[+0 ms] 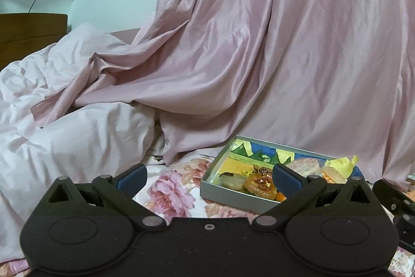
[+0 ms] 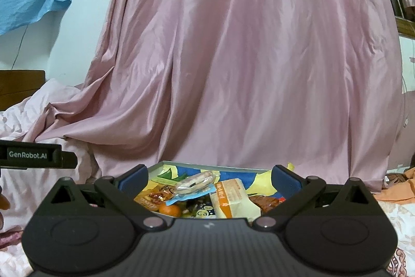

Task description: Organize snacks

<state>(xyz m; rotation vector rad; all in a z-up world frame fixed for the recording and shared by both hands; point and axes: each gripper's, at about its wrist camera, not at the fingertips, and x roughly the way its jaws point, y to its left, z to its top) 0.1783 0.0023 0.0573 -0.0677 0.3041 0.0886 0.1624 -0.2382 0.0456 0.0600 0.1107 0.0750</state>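
Gaping wide, both empty: left tongs; right tongs above snack box.

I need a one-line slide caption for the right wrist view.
Open right gripper above a grey box of wrapped snacks, pink curtain behind.

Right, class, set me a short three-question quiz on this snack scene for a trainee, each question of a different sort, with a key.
1. True or false: the right tool is clamped on a snack.
2. Multiple choice: the snacks lie in a) a wicker basket b) a shallow grey box c) a glass bowl.
3. Fill in: the round orange item sits at the box's ____ edge in the right wrist view.

Key: 1 false, both it and the left tool are open and empty; 2 b; 3 near.
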